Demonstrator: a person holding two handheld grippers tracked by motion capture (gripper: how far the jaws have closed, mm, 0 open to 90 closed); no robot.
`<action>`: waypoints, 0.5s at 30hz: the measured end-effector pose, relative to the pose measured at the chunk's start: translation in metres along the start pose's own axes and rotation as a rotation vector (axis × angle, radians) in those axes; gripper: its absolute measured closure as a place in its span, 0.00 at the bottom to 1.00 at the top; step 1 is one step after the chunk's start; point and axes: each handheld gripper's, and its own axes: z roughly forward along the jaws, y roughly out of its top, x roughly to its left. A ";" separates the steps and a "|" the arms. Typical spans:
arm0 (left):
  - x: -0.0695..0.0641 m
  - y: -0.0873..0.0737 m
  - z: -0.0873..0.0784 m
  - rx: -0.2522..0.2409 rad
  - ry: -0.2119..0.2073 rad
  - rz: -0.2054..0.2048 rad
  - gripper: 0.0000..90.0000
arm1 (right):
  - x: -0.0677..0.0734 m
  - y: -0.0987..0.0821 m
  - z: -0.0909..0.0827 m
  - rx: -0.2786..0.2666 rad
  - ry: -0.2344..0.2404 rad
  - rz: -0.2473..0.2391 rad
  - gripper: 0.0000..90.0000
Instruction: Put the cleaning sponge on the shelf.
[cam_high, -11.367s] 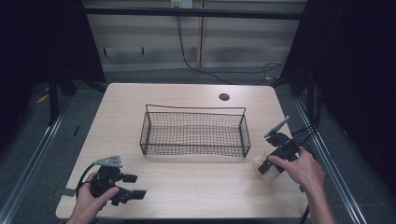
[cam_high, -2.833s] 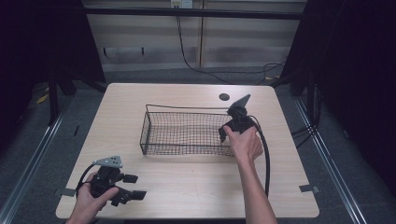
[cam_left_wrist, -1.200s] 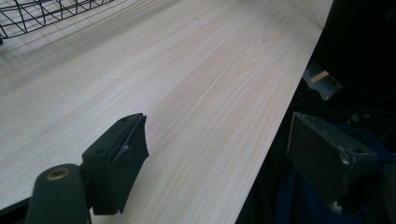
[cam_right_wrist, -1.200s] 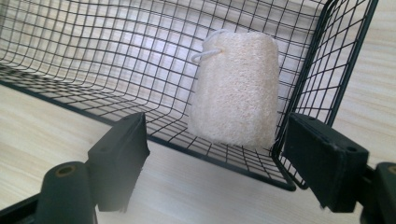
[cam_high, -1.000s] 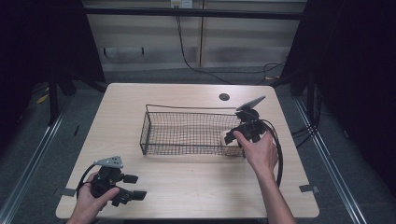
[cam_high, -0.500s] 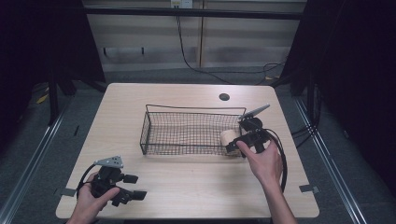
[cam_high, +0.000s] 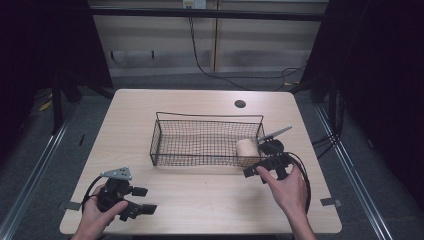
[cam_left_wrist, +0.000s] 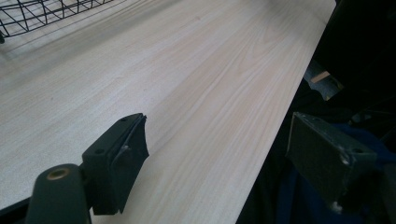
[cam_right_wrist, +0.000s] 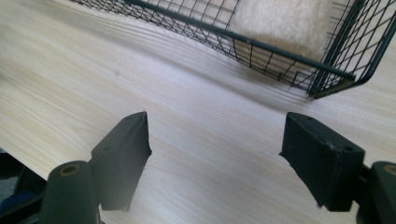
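My right claw (cam_high: 261, 169) is spread and empty just outside the wire basket (cam_high: 206, 140), whose right end holds a beige roll (cam_high: 246, 148). My left claw (cam_high: 134, 204), also spread, overhangs the worktop's (cam_high: 200, 195) near edge.

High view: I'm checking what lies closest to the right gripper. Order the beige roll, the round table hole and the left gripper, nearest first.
From the right gripper:
1. Beige roll, basket's right end.
2. Table hole, far edge.
3. Left gripper, near-left corner.
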 end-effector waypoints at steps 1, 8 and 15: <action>0.000 0.000 0.000 -0.001 0.001 -0.001 0.22 | 0.000 0.000 0.000 0.000 0.000 0.000 0.26; 0.001 -0.001 0.000 0.006 -0.001 -0.003 0.22 | 0.000 -0.016 0.009 0.003 0.029 -0.021 0.26; 0.001 0.000 0.000 0.009 0.003 -0.001 0.22 | 0.005 -0.030 0.011 -0.009 0.032 -0.047 0.24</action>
